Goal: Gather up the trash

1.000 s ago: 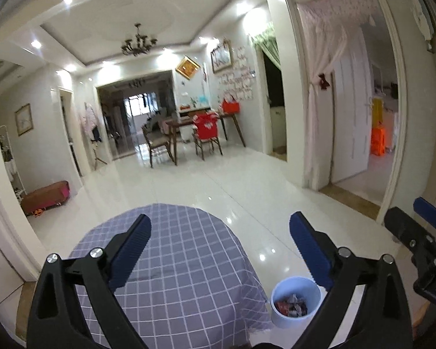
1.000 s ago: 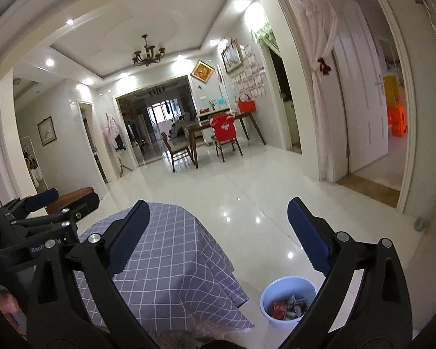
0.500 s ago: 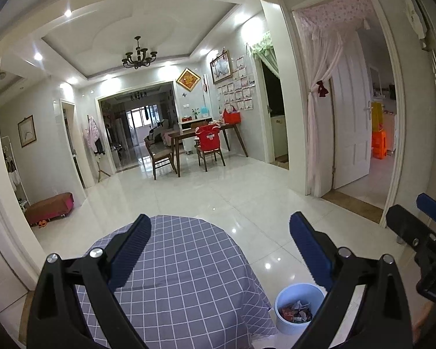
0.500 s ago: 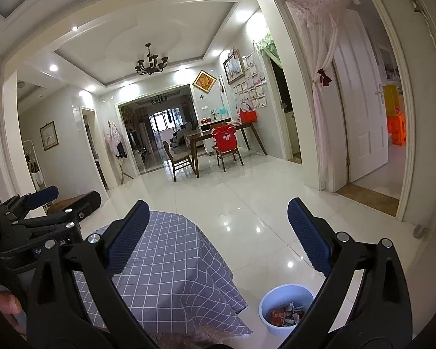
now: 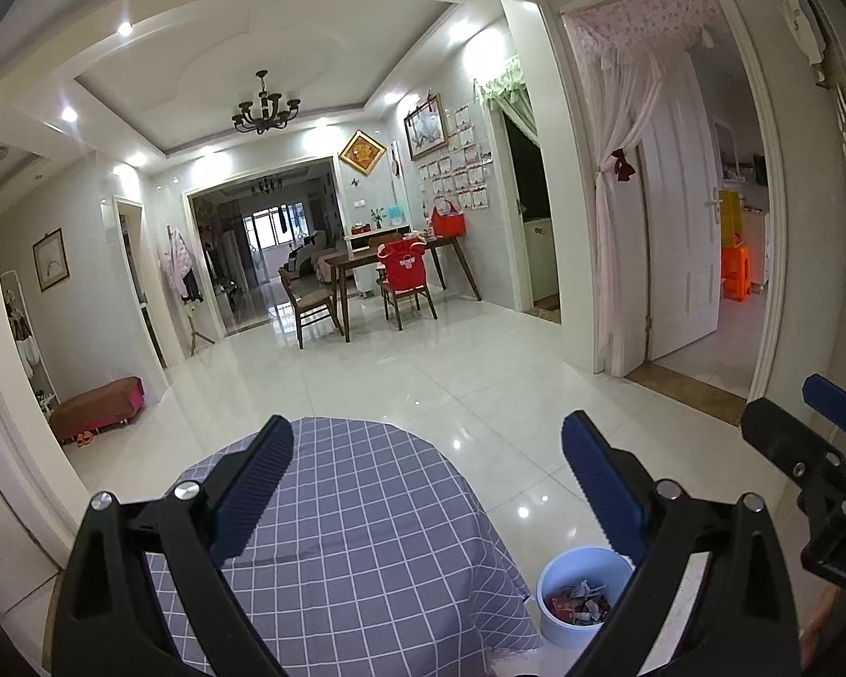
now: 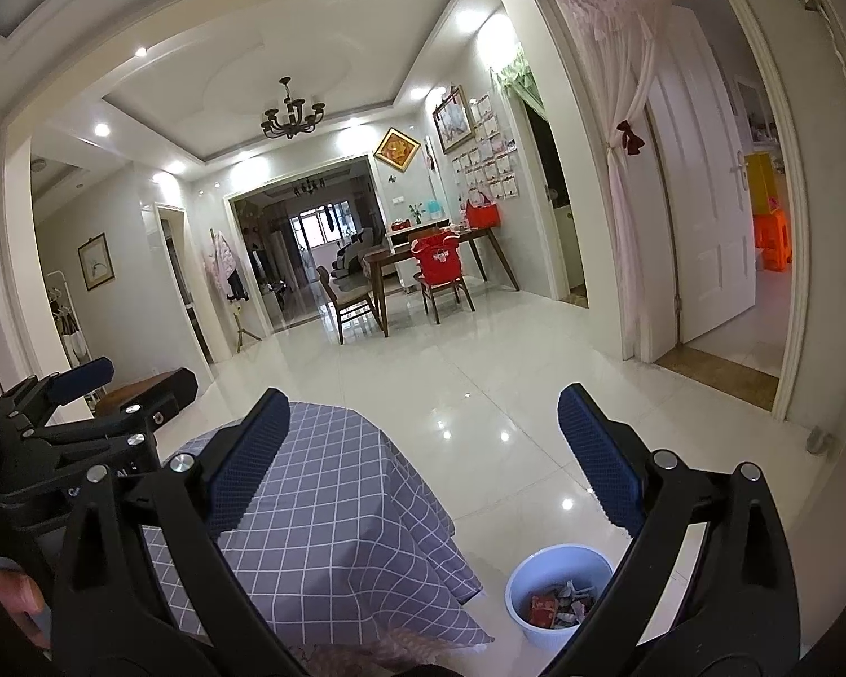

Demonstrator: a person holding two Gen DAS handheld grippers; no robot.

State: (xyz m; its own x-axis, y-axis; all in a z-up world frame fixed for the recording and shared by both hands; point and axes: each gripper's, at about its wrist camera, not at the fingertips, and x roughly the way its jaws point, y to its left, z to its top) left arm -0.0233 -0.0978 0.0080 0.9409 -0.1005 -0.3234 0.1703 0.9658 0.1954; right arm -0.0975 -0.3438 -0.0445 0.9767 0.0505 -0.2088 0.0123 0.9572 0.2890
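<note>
A pale blue bin (image 5: 584,592) (image 6: 558,592) stands on the white floor right of the table, holding several crumpled wrappers (image 5: 578,608) (image 6: 558,609). The round table (image 5: 344,536) (image 6: 321,508) wears a grey-purple checked cloth with nothing lying on the part I see. My left gripper (image 5: 427,485) hovers high over the table, open and empty. My right gripper (image 6: 423,457) hangs open and empty above the table's right edge and the bin. Each gripper shows in the other's view: the right gripper (image 5: 818,468) at the right edge, the left gripper (image 6: 84,423) at the left edge.
Glossy white tile floor (image 5: 423,378) stretches ahead to a wooden dining table (image 5: 400,265) with chairs, one with a red cover. A brown bench (image 5: 98,406) sits at the left wall. An open white door (image 5: 682,237) with a pink curtain is on the right.
Both grippers have lifted and tilted up a little, so the table and bin sit lower in both views. Both stay open and empty.
</note>
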